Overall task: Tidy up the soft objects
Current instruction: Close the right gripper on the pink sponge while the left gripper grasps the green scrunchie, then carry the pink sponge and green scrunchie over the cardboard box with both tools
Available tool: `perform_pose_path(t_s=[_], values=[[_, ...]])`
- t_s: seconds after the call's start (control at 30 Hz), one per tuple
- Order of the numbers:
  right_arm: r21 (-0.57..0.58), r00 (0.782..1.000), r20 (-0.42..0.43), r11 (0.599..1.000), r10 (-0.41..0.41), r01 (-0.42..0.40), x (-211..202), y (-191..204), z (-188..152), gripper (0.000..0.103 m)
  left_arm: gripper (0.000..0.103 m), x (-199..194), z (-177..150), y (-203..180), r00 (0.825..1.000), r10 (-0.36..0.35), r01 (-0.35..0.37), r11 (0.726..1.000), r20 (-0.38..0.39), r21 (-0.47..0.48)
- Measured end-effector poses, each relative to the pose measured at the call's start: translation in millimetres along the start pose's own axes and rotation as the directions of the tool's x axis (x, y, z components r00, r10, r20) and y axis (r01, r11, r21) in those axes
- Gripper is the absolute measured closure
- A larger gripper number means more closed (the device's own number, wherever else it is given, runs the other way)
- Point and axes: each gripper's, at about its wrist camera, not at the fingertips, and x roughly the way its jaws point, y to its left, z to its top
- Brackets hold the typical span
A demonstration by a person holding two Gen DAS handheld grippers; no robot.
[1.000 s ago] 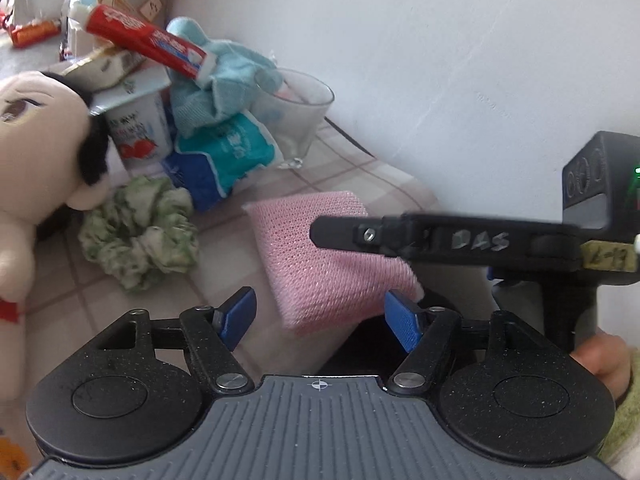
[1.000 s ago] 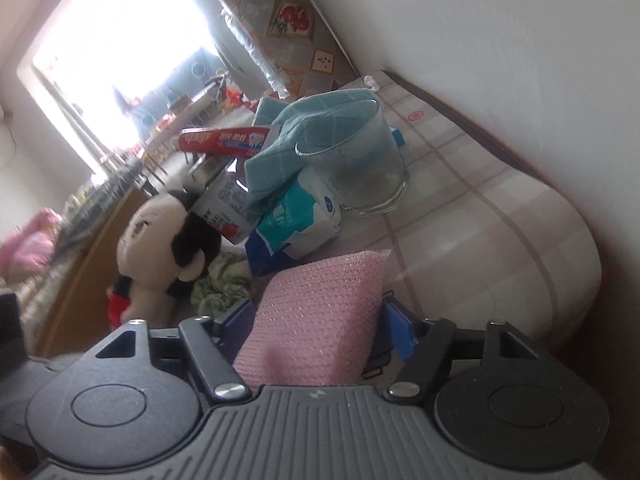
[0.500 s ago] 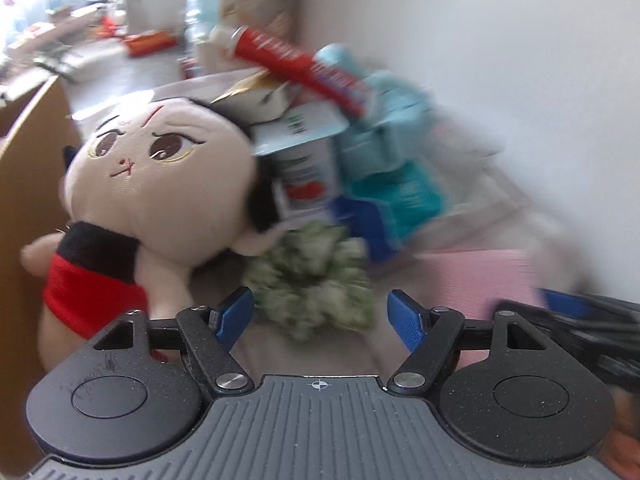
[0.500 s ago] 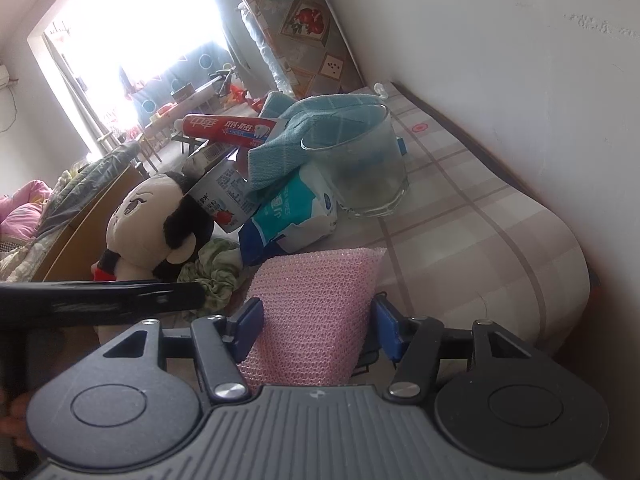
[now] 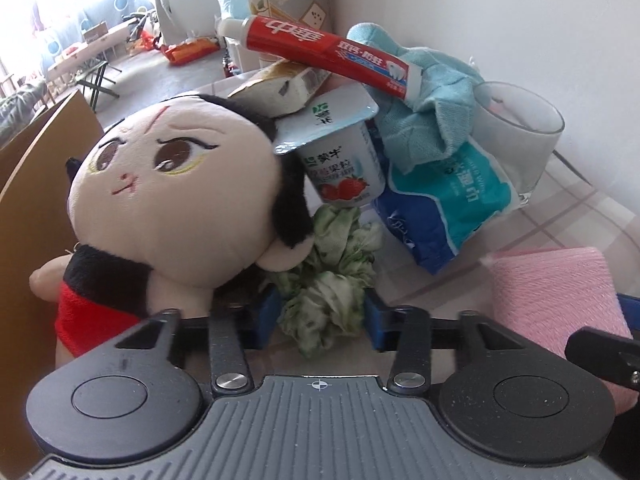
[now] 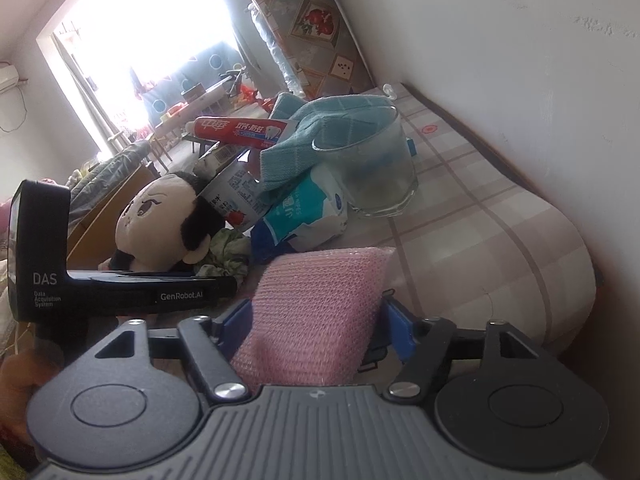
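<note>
On my left sits the plush doll [image 5: 176, 200], its head leaning against the yogurt cup [image 5: 340, 152]. My left gripper [image 5: 320, 316] is closing its jaws around the green scrunchie [image 5: 332, 280], blue pads at both its sides. Behind it a toothpaste tube [image 5: 328, 50] lies across the pile beside the blue towel [image 5: 432, 108], wipes pack [image 5: 452, 208] and glass [image 5: 516, 136]. To the right, on the checked desk [image 6: 480, 220], my right gripper [image 6: 316, 324] is opening its jaws around the pink sponge [image 6: 320, 312].
</note>
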Motion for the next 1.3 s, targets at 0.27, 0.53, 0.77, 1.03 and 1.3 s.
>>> perform_pose_path(t_s=[0.27,0.53,0.77,1.03,1.3], values=[[-0.079,0.999,-0.042,0.997,-0.019,0.016,12.2,23.0,7.6,0.004,0.084,-14.4,-6.3,9.1,0.999,-0.045,0.046,0.999,0.019,-0.019],[-0.298,0.978,-0.065,0.939,-0.198,0.17,35.7,55.9,-3.6,0.008,0.085,-33.2,-16.5,13.7,0.988,-0.138,0.139,0.99,0.061,-0.005],[-0.254,0.976,-0.018,0.945,-0.218,0.207,23.0,53.1,-2.7,0.018,0.086,-57.0,-21.9,22.9,0.971,-0.207,0.209,0.978,0.122,-0.001],[-0.216,0.982,0.063,0.958,-0.179,0.188,-17.1,65.0,6.6,0.018,0.086,-96.6,-24.5,46.4,0.942,-0.266,0.282,0.958,0.204,-0.05],[-0.293,0.988,0.145,0.956,0.051,-0.007,-57.5,123.7,38.3,0.018,0.086,-165.0,-22.8,114.9,0.909,-0.232,0.3,0.941,0.346,-0.158]])
